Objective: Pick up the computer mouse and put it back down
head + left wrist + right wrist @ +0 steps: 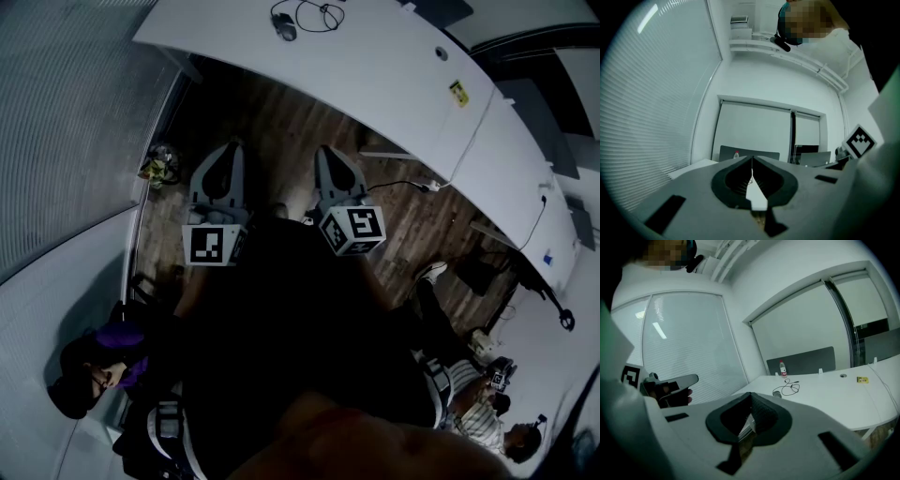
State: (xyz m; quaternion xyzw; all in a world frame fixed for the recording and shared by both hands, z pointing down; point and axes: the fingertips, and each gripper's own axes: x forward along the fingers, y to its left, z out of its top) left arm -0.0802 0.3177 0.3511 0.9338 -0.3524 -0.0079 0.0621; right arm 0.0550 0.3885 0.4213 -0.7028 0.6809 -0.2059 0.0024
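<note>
The dark computer mouse [284, 28] lies on the far part of the long white table [384, 75], its thin black cable [320, 14] coiled beside it. Both grippers hang over the wooden floor, short of the table edge and apart from the mouse. My left gripper [232, 146] is shut and holds nothing; its jaws meet in a line in the left gripper view [751, 161]. My right gripper [324, 150] is shut and empty too [751, 399]. The right gripper view shows the mouse [777, 393] and cable [790, 388] well ahead on the table [829, 397].
A water bottle [782, 368] stands behind the mouse, in front of a grey partition [801, 362]. A yellow sticker [458, 92] is on the table. A power strip [427, 186] and a small yellowish object [161, 167] lie on the floor. People sit at lower left [98, 361] and lower right [487, 403].
</note>
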